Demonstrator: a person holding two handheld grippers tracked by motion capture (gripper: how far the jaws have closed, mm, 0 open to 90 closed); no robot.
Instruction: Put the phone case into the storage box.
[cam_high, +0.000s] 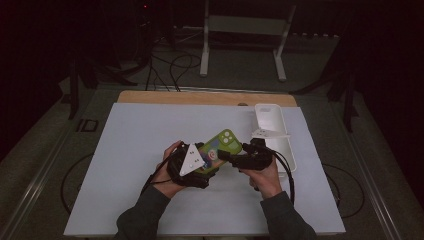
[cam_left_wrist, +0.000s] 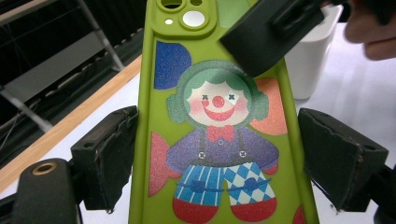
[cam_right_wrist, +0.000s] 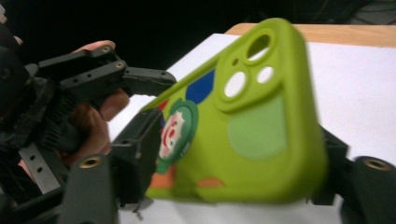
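Observation:
A lime-green phone case printed with a clown is held above the white mat, between both hands. In the left gripper view the case stands upright with the left gripper shut across its width, one pad on each long edge. My left gripper comes in from the left. My right gripper reaches the case's camera end from the right. In the right gripper view the case lies tilted between the right gripper's jaws. One jaw is against the printed face and the other is hidden behind the case.
A white open container stands on the mat at the right, just beyond the right hand. The white mat covers a wooden table whose far edge shows. Cables and a metal stand are on the floor beyond.

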